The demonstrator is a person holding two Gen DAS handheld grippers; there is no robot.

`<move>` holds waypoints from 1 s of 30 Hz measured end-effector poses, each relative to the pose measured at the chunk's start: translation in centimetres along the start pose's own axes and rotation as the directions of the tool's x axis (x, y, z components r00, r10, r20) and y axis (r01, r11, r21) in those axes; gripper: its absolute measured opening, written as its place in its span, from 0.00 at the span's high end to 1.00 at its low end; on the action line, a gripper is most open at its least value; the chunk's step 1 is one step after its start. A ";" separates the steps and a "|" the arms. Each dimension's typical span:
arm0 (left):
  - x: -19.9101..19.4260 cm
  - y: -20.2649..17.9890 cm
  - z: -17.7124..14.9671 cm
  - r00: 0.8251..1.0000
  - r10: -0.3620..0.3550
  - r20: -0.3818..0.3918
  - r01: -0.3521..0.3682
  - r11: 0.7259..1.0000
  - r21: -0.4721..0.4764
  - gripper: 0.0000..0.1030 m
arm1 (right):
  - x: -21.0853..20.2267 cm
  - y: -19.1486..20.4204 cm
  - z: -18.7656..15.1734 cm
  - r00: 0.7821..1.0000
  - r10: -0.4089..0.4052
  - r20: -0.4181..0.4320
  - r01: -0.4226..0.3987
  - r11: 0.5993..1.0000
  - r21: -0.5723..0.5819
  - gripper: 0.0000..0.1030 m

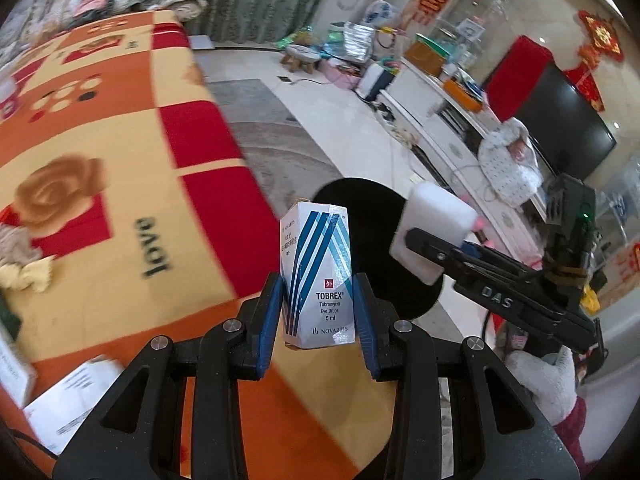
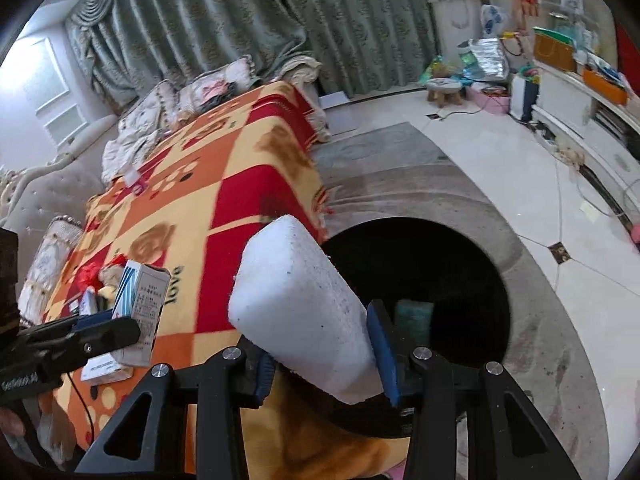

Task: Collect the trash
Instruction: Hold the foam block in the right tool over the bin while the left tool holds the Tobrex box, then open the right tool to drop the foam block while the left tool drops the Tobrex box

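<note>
Both claws are loaded: the left claw [image 1: 318, 308] pinches an eye-drop box [image 1: 318, 276], the right claw [image 2: 324, 360] grips a foam block [image 2: 300, 312] near the black bin [image 2: 420, 280]. Neither is dropped yet; more boxes [image 1: 76, 396] remain on the bed [image 1: 120, 160].

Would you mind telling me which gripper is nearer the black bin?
Right. The right gripper holds the foam block at the black bin; the left gripper, with the box, is farther back.
</note>
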State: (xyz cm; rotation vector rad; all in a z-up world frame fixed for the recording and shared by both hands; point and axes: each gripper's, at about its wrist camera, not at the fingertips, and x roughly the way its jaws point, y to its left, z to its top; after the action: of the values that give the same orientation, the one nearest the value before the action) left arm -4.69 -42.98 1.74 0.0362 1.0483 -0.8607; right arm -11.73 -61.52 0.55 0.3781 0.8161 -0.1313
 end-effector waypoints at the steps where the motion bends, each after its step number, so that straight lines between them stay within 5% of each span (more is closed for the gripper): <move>1: 0.5 -0.5 0.2 1.000 -0.003 -0.005 0.003 1.000 0.007 0.68 | 0.0 -0.6 0.1 1.000 -0.009 0.001 0.009 1.000 0.012 0.61; 8: 3.2 -2.9 1.5 0.998 -0.052 -0.029 0.052 0.999 0.006 0.68 | 0.4 -3.4 0.5 1.000 -0.025 -0.013 0.026 0.997 0.077 0.57; 12: 4.1 -3.6 2.0 0.994 -0.102 -0.028 0.102 0.995 -0.005 0.67 | 0.1 -4.5 0.5 0.999 -0.032 -0.001 0.032 0.994 0.100 0.35; 17: 4.1 -3.4 2.2 0.988 -0.152 -0.017 0.152 0.988 -0.026 0.43 | -0.7 -5.1 0.4 0.999 -0.042 0.015 0.040 0.994 0.102 0.30; 30: 0.6 -0.4 0.3 0.999 0.034 0.006 -0.034 0.999 -0.033 0.43 | -2.3 -1.4 0.3 0.995 -0.073 0.075 0.073 0.997 -0.007 0.30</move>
State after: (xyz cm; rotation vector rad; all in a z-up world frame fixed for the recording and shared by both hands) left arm -4.63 -43.73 1.58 0.0231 1.0524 -0.8123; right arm -13.39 -63.02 2.03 0.3329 0.7569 -0.2086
